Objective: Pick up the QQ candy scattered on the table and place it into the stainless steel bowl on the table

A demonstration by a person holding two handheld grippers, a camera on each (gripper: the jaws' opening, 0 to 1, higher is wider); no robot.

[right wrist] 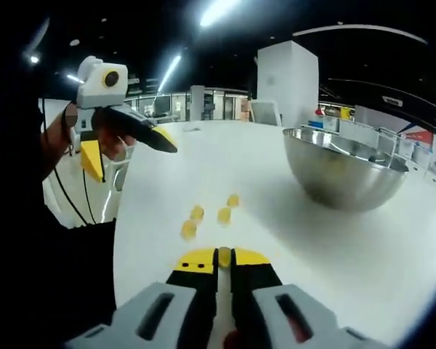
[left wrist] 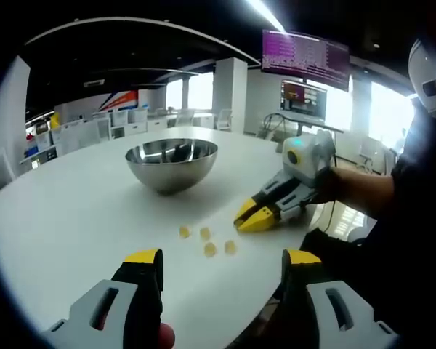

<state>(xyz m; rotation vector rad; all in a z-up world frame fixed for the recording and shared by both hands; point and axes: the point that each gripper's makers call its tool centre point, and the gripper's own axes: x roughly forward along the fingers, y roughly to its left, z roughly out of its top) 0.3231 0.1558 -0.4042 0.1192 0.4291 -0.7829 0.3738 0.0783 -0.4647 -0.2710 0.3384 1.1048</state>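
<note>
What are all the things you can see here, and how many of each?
Bowl: one, shiny silver metal, on the white table, empty as far as the inside shows.
Sweets on the table: four, yellow, in a loose cluster on the table in front of the bowl.
Sweet in the tongs: one, yellow, pinched at the right tongs' tips.
Table: one, white, round-edged.
Screens: two, one purple above a smaller one, far behind the table.
Chairs: several, white, in the background.
Left tongs: one, grey with yellow tips, open above the table.
Right tongs: one, same colours, closed on a sweet.
</note>
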